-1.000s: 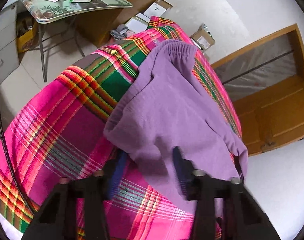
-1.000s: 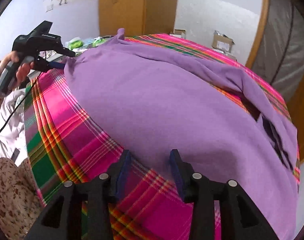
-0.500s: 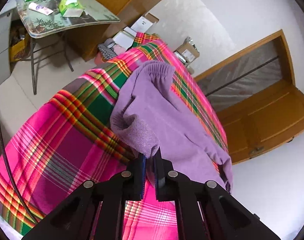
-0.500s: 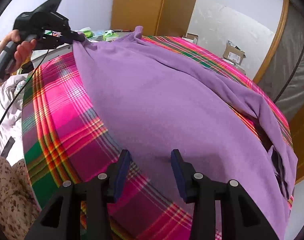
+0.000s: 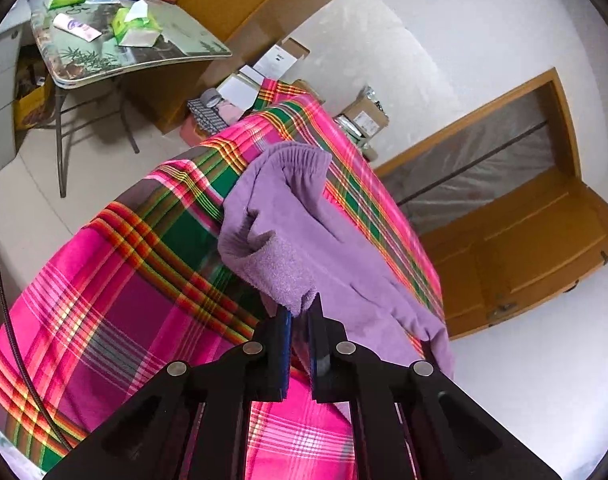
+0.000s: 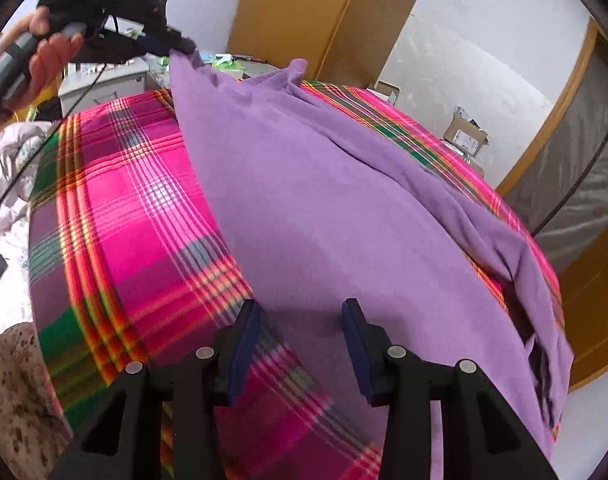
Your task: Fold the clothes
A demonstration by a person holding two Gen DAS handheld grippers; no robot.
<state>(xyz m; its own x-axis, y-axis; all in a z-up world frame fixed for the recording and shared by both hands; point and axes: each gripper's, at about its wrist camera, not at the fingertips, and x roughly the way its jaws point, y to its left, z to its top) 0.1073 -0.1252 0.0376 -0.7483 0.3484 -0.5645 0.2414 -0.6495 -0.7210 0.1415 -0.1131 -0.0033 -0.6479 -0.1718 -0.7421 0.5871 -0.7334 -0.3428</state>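
Pink plaid bedspread (image 5: pixel 116 304) under a purple sweater (image 6: pixel 323 200); left tongs (image 5: pixel 300 316) pinch its corner up, right tongs (image 6: pixel 300 320) hang partly open above its edge, gripping nothing.

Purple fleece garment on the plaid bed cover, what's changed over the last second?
The left gripper closed on the purple fleece garment's corner and lifted it off the pink plaid cover. The right gripper stayed open at the near hem.

A corner of the soft purple knitted garment (image 5: pixel 304 248) is pinched between the closed blue-padded jaws of the black left gripper (image 5: pixel 300 312) and held raised above the pink-and-green plaid cloth (image 5: pixel 116 300).
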